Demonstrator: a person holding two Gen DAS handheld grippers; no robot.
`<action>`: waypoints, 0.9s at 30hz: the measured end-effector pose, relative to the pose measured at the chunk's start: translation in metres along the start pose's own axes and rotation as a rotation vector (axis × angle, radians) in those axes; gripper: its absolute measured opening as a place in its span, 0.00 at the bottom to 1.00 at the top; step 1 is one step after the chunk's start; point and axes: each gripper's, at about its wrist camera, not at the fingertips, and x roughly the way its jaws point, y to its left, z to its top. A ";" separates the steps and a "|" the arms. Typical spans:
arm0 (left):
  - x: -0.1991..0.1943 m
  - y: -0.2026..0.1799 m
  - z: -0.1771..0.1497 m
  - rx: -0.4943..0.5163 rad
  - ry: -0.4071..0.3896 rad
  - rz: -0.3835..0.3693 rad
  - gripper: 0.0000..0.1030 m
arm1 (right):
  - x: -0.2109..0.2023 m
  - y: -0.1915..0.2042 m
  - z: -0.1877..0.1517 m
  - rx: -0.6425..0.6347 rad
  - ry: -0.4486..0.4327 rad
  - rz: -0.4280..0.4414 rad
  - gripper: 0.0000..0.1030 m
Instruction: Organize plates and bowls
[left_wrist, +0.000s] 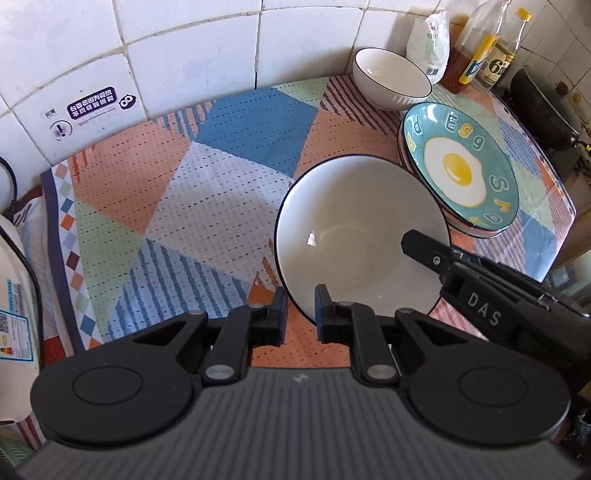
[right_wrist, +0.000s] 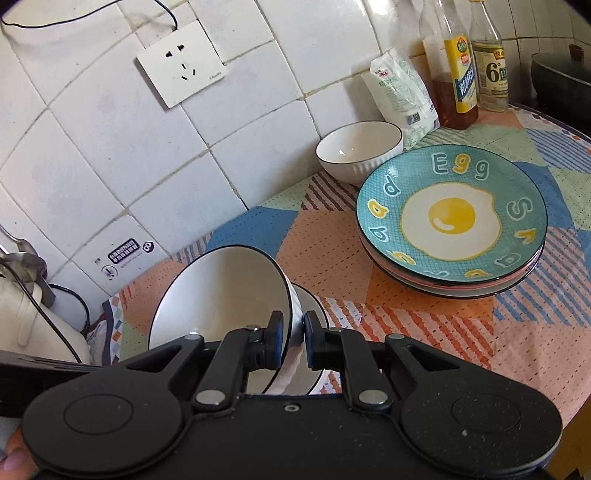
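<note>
A white bowl with a dark rim (left_wrist: 354, 236) (right_wrist: 221, 288) is tilted over the patterned mat. My left gripper (left_wrist: 301, 314) is shut on its near rim. My right gripper (right_wrist: 293, 332) is shut on its right rim, and one of that gripper's fingers (left_wrist: 413, 240) lies inside the bowl. A second white bowl (right_wrist: 314, 306) sits right under the tilted one and is hidden in the left wrist view. A third white bowl (left_wrist: 391, 81) (right_wrist: 358, 151) stands by the wall. Beside it is a stack of plates topped by a teal fried-egg plate (left_wrist: 461, 166) (right_wrist: 450, 221).
Two bottles (right_wrist: 458, 74) and a white bag (right_wrist: 402, 96) stand at the back wall. A black pot (left_wrist: 546, 107) is at the far right, past the counter edge. A white appliance (right_wrist: 40, 325) with a cable stands at the left. A wall socket (right_wrist: 181, 62) is above.
</note>
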 end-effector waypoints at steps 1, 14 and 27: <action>0.002 0.001 0.001 0.000 0.004 -0.001 0.13 | 0.002 0.002 0.000 -0.015 0.003 -0.005 0.15; 0.025 0.009 0.010 -0.024 0.096 -0.049 0.14 | 0.014 0.015 -0.003 -0.181 0.009 -0.085 0.15; 0.014 0.005 0.018 0.019 0.107 -0.051 0.17 | 0.011 0.017 0.002 -0.279 0.013 -0.103 0.15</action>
